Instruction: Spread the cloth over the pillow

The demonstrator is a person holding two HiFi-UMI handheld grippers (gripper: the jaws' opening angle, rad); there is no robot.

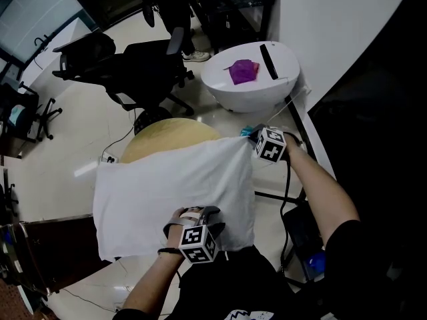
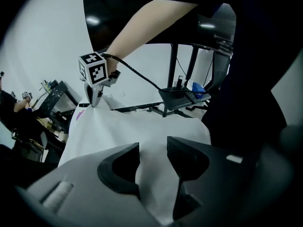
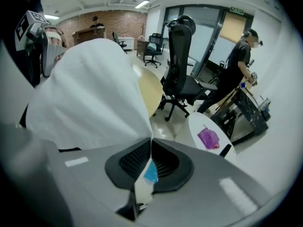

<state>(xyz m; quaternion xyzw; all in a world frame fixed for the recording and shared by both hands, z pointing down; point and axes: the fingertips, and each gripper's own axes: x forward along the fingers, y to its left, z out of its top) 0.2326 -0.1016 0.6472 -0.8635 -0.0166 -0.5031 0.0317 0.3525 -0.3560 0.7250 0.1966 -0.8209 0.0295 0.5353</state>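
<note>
With fingers of the right gripper (image 3: 151,143) pinched shut on the cloth (image 1: 167,185) corner and those of the left gripper (image 2: 152,151) spread, gripping nothing, a one-sided pull could drag the cloth askew.

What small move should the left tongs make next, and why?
Probably close the left tongs on the white cloth. Their jaws stand apart with a ridge of cloth between them, not yet pinched, while the right tongs are already shut on a far corner. With both ends gripped, the cloth could be pulled flat.
</note>
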